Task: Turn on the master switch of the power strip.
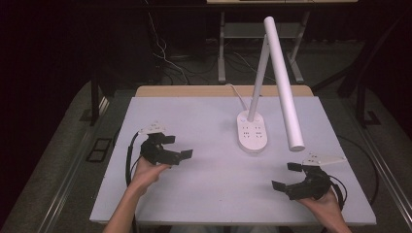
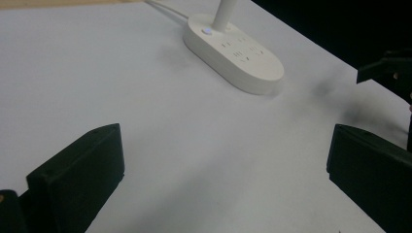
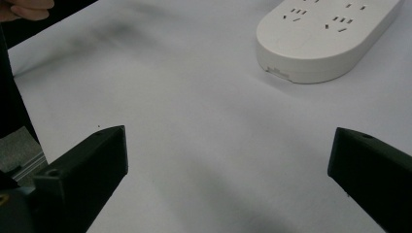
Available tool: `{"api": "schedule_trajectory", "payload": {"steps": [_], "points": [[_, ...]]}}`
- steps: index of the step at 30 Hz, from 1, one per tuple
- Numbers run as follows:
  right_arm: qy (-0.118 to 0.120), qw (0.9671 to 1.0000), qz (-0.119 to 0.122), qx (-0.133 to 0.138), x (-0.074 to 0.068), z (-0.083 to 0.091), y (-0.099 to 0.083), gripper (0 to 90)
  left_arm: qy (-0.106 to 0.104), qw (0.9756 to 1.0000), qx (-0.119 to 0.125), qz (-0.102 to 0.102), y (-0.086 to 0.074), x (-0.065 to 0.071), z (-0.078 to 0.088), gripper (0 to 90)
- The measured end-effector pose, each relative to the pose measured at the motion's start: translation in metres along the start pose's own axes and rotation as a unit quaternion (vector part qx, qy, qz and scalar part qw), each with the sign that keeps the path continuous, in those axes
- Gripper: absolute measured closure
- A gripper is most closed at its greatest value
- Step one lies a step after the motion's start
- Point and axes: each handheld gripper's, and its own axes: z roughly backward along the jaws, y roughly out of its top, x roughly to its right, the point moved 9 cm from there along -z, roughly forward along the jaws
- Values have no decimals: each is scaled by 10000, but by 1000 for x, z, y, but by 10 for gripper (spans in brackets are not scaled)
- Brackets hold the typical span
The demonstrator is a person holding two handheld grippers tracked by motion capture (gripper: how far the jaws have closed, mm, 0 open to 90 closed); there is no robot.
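Observation:
A white desk lamp stands mid-table on an oval base (image 1: 252, 131) that carries socket outlets; its stem leans up to a long white tube head (image 1: 284, 82) slanting down to the right. The same base appears far ahead in the left gripper view (image 2: 235, 53) and at the upper right of the right gripper view (image 3: 325, 34). My left gripper (image 1: 176, 146) rests at the left of the table, jaws wide apart with nothing between them. At the front right, my right gripper (image 1: 286, 175) is also open and holds nothing. Both point inward over bare tabletop.
The white table (image 1: 214, 184) has a wooden strip along its far edge. The lamp's white cable (image 1: 236, 93) runs off the back. Dark floor with cables and metal table legs (image 1: 222, 48) lies behind. The other gripper's jaw (image 2: 384, 68) shows at the left gripper view's right edge.

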Motion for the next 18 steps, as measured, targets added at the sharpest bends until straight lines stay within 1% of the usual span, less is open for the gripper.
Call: {"api": "schedule_trajectory", "payload": {"steps": [4,9,14,16,17,18], "points": [[-1,10000,34,4,0,-1,0,4,56,10000,27,50,-15,3,7,0],[0,10000,5,4,-1,-1,0,5,57,9999,92,93,-31,8,13,0],[16,10000,-4,-2,-2,-1,0,5,9,10000,-52,79,-51,16,12,0],[4,10000,-11,5,-2,-1,0,5,-30,9999,-131,20,-56,19,11,0],[7,10000,-17,5,-2,-1,0,4,-36,9999,-147,18,-58,21,11,0],[4,10000,-15,7,-1,-2,0,5,-55,9999,-149,-30,-58,22,11,0]]}}
